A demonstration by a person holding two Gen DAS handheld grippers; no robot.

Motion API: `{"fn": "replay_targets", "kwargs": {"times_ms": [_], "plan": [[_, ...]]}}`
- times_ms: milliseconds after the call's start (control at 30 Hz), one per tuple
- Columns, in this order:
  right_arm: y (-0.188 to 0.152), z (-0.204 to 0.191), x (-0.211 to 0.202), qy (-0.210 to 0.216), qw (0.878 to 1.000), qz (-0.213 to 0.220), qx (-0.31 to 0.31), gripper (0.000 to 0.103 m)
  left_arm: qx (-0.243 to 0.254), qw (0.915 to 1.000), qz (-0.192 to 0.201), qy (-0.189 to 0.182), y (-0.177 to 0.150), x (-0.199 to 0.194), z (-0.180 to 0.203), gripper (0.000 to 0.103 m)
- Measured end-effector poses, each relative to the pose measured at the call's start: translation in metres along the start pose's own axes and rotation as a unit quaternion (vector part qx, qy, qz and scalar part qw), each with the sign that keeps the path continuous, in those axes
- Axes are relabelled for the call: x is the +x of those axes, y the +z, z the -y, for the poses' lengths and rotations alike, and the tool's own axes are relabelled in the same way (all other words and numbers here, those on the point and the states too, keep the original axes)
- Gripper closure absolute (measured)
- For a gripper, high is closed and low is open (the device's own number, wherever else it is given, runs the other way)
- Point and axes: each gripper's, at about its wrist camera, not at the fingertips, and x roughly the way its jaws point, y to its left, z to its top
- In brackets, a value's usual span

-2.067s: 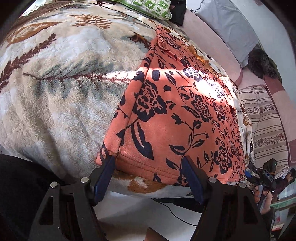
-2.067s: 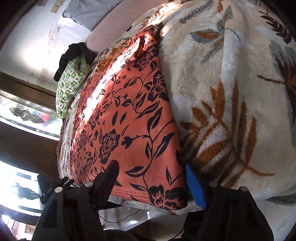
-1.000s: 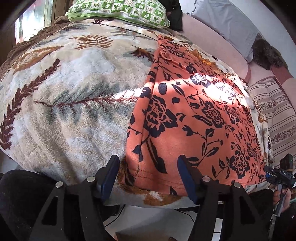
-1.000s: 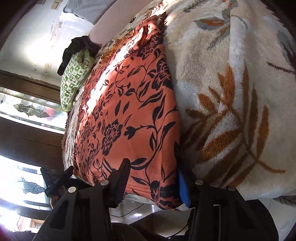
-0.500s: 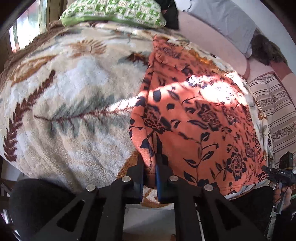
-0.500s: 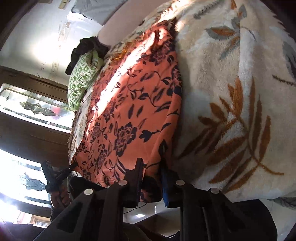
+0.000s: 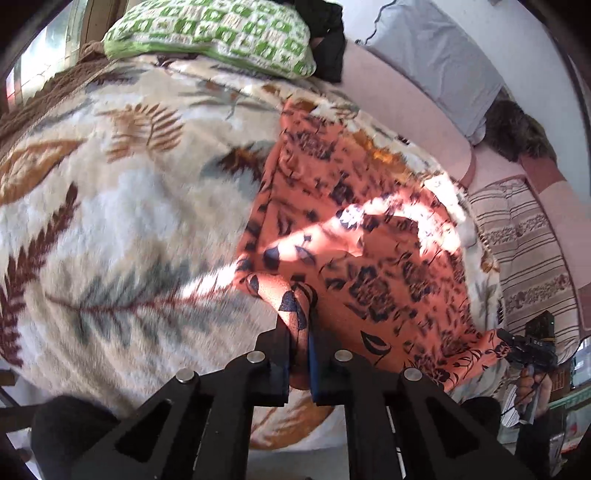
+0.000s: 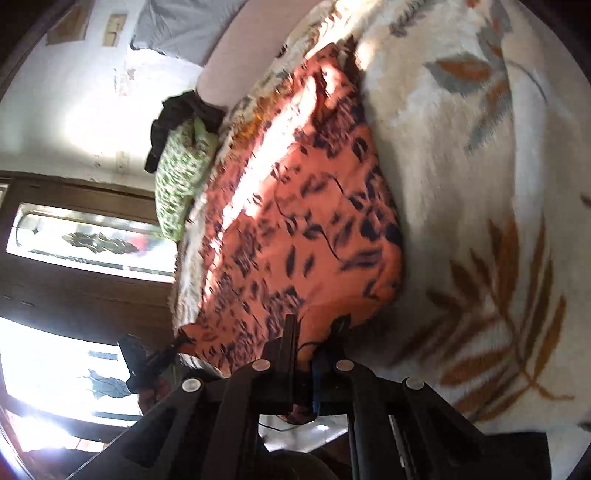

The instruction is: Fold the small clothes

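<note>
An orange garment with dark floral print (image 7: pixel 369 258) lies on a fleecy leaf-patterned blanket (image 7: pixel 129 221). My left gripper (image 7: pixel 300 332) is shut on the garment's near left corner, which is pinched up between the pads and raised off the blanket. In the right wrist view the same orange garment (image 8: pixel 295 229) stretches away, and my right gripper (image 8: pixel 308 354) is shut on its near right corner, lifted a little. The right gripper (image 7: pixel 524 350), held by a hand, shows small at the far right of the left wrist view.
A green checked pillow (image 7: pixel 210 33) and a dark cloth (image 7: pixel 328 40) lie at the bed's far end. A grey pillow (image 7: pixel 436 55) leans on the pink headboard (image 7: pixel 399 96). A striped cover (image 7: pixel 524 243) lies to the right. A glass-panelled door (image 8: pixel 85 240) stands to the left.
Both grippers went from open around the garment's near hem to shut on its two corners. Both have since risen, lifting the near edge off the blanket.
</note>
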Motion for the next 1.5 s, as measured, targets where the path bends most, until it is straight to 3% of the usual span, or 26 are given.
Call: {"fn": "replay_targets", "kwargs": {"times_ms": [133, 200, 267, 300, 333, 367, 400, 433, 500, 567, 600, 667, 800, 933, 967, 1000, 1033, 1067, 1100, 1200, 1300, 1400, 1500], "plan": [[0.080, -0.041, -0.012, 0.037, 0.997, 0.058, -0.028, 0.097, 0.016, 0.9977, 0.058, -0.032, 0.094, -0.005, 0.027, 0.095], [0.130, -0.059, -0.008, 0.041, 0.994, 0.090, -0.039, 0.097, 0.017, 0.9955, 0.089, -0.027, 0.142, 0.009, 0.034, 0.094], [0.179, -0.065, 0.002, 0.055, 0.989, 0.132, -0.032, 0.095, 0.016, 0.9917, 0.126, -0.016, 0.183, 0.038, 0.035, 0.089], [0.201, -0.068, 0.012, 0.046, 0.987, 0.149, -0.042, 0.095, 0.028, 0.9913, 0.129, 0.002, 0.200, 0.061, 0.035, 0.074], [0.220, -0.065, 0.025, 0.022, 0.987, 0.150, -0.046, 0.085, 0.032, 0.9917, 0.117, 0.041, 0.215, 0.089, 0.032, 0.041], [0.235, -0.057, 0.044, -0.009, 0.990, 0.136, -0.032, 0.046, 0.031, 0.9894, 0.107, 0.092, 0.226, 0.118, 0.026, 0.028], [0.244, -0.048, 0.063, -0.052, 0.991, 0.121, -0.021, 0.019, 0.030, 0.9858, 0.095, 0.135, 0.232, 0.142, 0.018, 0.022], [0.244, -0.041, 0.075, -0.095, 0.988, 0.122, -0.025, 0.011, 0.033, 0.9831, 0.080, 0.162, 0.234, 0.159, 0.009, 0.023], [0.229, -0.030, 0.084, -0.119, 0.984, 0.125, -0.037, 0.011, 0.024, 0.9828, 0.078, 0.166, 0.226, 0.160, -0.006, 0.024], [0.205, -0.027, 0.087, -0.118, 0.985, 0.108, -0.056, 0.011, 0.017, 0.9865, 0.107, 0.123, 0.201, 0.135, -0.015, 0.022], [0.193, -0.025, 0.085, -0.124, 0.984, 0.101, -0.072, 0.011, 0.026, 0.9882, 0.102, 0.112, 0.188, 0.125, -0.015, 0.022], [0.171, -0.018, 0.084, -0.141, 0.983, 0.078, -0.083, 0.011, 0.054, 0.9919, 0.071, 0.091, 0.161, 0.116, -0.011, 0.022], [0.151, -0.014, 0.094, -0.129, 0.986, 0.049, -0.089, 0.012, 0.061, 0.9966, 0.013, 0.053, 0.115, 0.128, 0.000, 0.021], [0.162, -0.016, 0.113, -0.162, 0.981, 0.050, -0.090, 0.012, 0.071, 0.9930, -0.029, 0.089, 0.108, 0.168, 0.010, 0.024], [0.167, -0.015, 0.117, -0.164, 0.982, 0.045, -0.079, 0.017, 0.068, 0.9915, -0.021, 0.109, 0.110, 0.170, 0.013, 0.033], [0.170, -0.014, 0.121, -0.174, 0.982, 0.034, -0.072, 0.024, 0.074, 0.9885, -0.022, 0.129, 0.112, 0.172, 0.019, 0.065], [0.172, -0.014, 0.125, -0.195, 0.978, 0.019, -0.071, 0.048, 0.083, 0.9872, -0.028, 0.133, 0.116, 0.173, 0.025, 0.090], [0.174, -0.014, 0.126, -0.196, 0.979, 0.004, -0.061, 0.071, 0.076, 0.9893, -0.041, 0.118, 0.122, 0.173, 0.028, 0.090], [0.175, -0.015, 0.126, -0.183, 0.982, -0.010, -0.042, 0.077, 0.072, 0.9889, -0.042, 0.123, 0.127, 0.171, 0.032, 0.090], [0.174, -0.045, 0.118, -0.206, 0.977, -0.007, -0.061, 0.081, 0.072, 0.9907, -0.012, 0.115, 0.139, 0.141, 0.046, 0.091], [0.168, -0.082, 0.094, -0.185, 0.979, 0.013, -0.080, 0.082, 0.086, 0.9912, 0.022, 0.098, 0.140, 0.095, 0.060, 0.091], [0.145, -0.112, 0.069, -0.179, 0.978, 0.012, -0.101, 0.083, 0.097, 0.9905, 0.042, 0.088, 0.116, 0.044, 0.067, 0.091], [0.099, -0.119, 0.042, -0.168, 0.980, 0.004, -0.107, 0.083, 0.083, 0.9935, 0.024, 0.074, 0.068, 0.017, 0.047, 0.090]]}}
